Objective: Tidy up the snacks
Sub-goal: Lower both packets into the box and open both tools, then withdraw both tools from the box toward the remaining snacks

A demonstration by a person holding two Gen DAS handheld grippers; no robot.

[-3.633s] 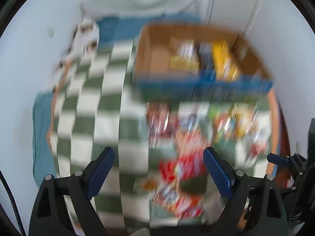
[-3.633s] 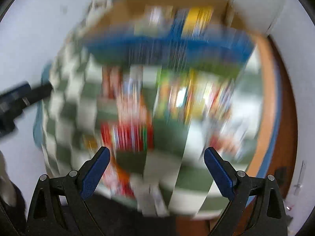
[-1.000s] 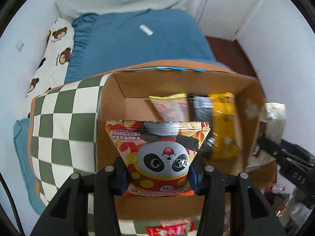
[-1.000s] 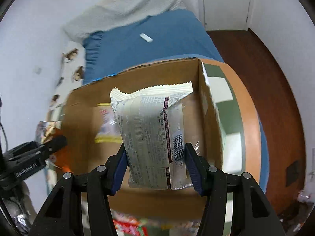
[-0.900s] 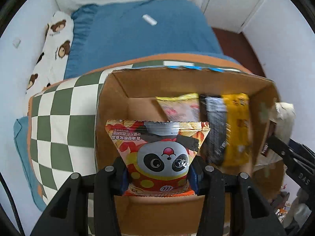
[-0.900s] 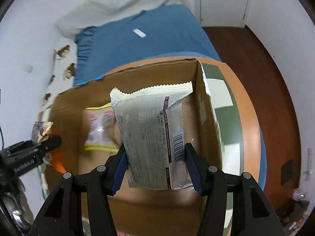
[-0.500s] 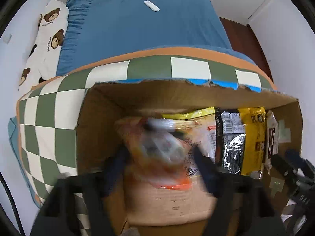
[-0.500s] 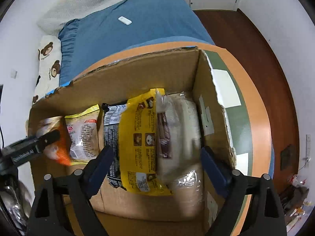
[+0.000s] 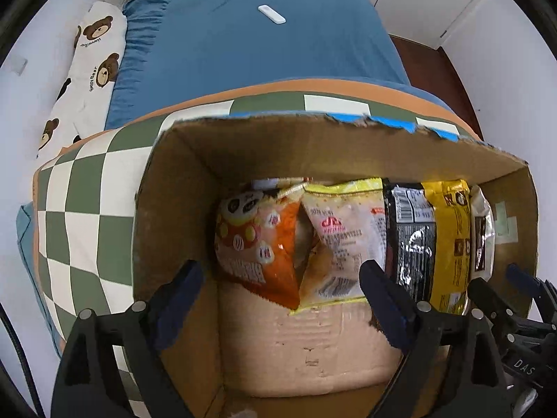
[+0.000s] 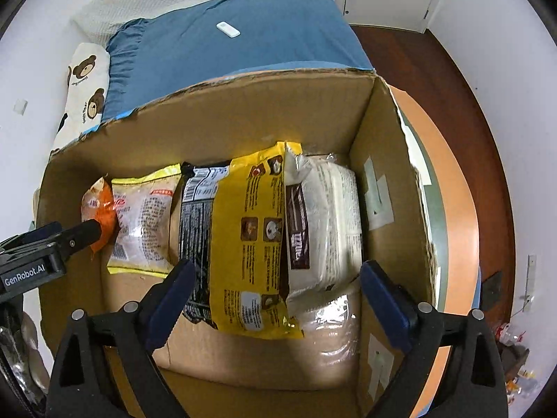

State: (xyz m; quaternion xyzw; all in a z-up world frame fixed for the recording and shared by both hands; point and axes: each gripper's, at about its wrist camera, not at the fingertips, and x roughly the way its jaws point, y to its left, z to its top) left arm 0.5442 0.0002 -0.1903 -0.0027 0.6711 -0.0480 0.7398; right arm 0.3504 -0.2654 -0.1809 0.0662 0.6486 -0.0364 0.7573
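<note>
An open cardboard box [image 9: 181, 188] [image 10: 383, 160] holds a row of snack packets standing side by side. My left gripper [image 9: 282, 296] hangs over the box's left end, its jaws opening. The orange panda bag [image 9: 257, 240] lies loose below them, touched by neither pad. My right gripper [image 10: 275, 296] hangs over the right end, jaws opening too. The white packet [image 10: 323, 226] rests free against the yellow packet [image 10: 250, 244]. A black packet [image 10: 196, 226] and a clear yellow-edged bag [image 10: 142, 226] fill the middle.
The box sits on a green and white checked cloth [image 9: 83, 209] over a round orange-rimmed table [image 10: 459, 230]. Behind is a blue bed [image 9: 264, 48] with a white remote [image 9: 271, 14] and a bear pillow [image 9: 94, 52]. Wooden floor [image 10: 452, 62] lies to the right.
Both grippers have opened and let go: the panda bag and the white packet dropped into the box. Both grippers have sunk closer to the box.
</note>
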